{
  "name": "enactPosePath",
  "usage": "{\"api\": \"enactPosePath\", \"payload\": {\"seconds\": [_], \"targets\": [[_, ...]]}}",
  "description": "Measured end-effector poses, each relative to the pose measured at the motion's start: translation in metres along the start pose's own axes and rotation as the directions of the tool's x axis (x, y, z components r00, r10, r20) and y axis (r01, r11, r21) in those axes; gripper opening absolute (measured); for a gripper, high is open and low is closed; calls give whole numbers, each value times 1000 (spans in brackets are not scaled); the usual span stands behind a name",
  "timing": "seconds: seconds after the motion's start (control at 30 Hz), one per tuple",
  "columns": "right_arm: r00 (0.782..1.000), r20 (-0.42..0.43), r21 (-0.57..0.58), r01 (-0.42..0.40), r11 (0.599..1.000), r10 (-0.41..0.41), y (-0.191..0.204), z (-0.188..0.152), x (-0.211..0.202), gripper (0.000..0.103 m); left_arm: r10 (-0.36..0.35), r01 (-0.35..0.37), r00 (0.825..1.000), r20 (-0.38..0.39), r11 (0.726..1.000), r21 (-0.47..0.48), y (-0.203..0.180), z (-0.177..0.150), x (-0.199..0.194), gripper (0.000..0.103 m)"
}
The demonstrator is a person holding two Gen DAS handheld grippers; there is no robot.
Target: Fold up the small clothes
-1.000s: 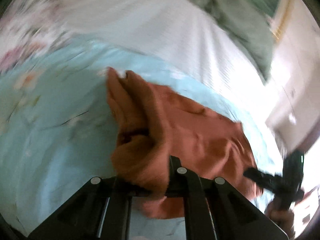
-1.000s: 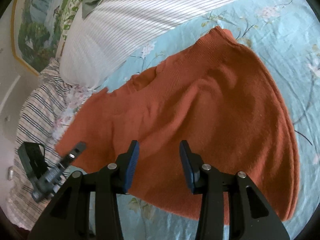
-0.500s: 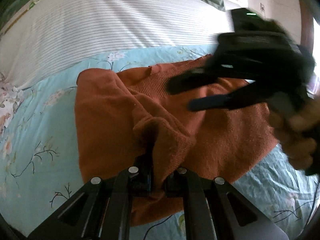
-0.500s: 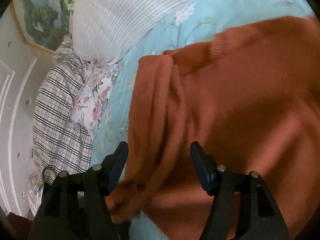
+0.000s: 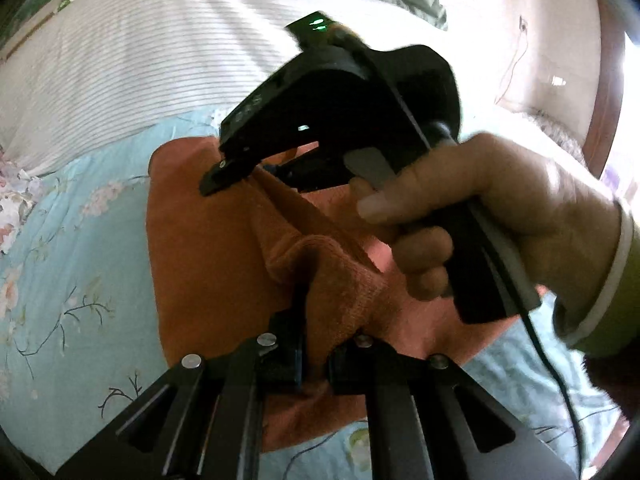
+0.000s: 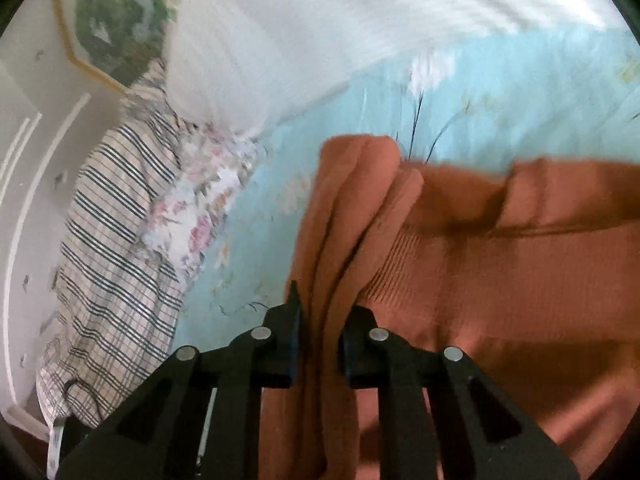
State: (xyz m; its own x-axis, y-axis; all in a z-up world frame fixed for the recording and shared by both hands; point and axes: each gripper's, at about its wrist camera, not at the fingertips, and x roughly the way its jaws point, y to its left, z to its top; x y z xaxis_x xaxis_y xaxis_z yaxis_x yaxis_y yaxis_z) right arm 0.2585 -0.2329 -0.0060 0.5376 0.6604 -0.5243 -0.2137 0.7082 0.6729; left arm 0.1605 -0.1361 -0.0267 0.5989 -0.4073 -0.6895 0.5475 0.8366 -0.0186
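Note:
An orange knit garment point(image 5: 200, 264) lies on the light blue flowered bedsheet point(image 5: 60, 264). My left gripper point(image 5: 316, 364) is shut on a bunched fold of the garment near its front edge. My right gripper point(image 5: 236, 174), held in a hand, is just beyond it and is shut on the same raised fold farther along. In the right wrist view the right gripper point(image 6: 318, 344) clamps a thick folded edge of the garment point(image 6: 520, 300), which spreads to the right.
A white striped pillow point(image 5: 140, 64) lies behind the garment. A plaid cloth point(image 6: 112, 248) and a flowered cloth point(image 6: 192, 220) lie at the left of the bed. A framed picture point(image 6: 116, 24) hangs on the wall.
My right gripper has closed on the raised fold of the garment, close in front of my left gripper. My left gripper keeps its hold on the fold.

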Motion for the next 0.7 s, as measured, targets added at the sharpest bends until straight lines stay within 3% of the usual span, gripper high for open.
{"api": "enactPosePath", "payload": {"seconds": [0.1, 0.27, 0.43, 0.7], "targets": [[998, 56, -7, 17, 1000, -17, -2, 2, -43, 17, -96, 97, 995, 18, 995, -37, -5, 14, -11, 6], [991, 107, 6, 81, 997, -81, -23, -1, -102, 17, -218, 218, 975, 45, 976, -11, -44, 37, -15, 7], [981, 138, 58, 129, 990, -136, -62, -12, -141, 17, -289, 288, 957, 35, 957, 36, -92, 45, -8, 7], [978, 117, 124, 158, 980, -172, -116, -36, -151, 17, -338, 340, 940, -54, 939, 50, -139, 41, 31, 7]]}}
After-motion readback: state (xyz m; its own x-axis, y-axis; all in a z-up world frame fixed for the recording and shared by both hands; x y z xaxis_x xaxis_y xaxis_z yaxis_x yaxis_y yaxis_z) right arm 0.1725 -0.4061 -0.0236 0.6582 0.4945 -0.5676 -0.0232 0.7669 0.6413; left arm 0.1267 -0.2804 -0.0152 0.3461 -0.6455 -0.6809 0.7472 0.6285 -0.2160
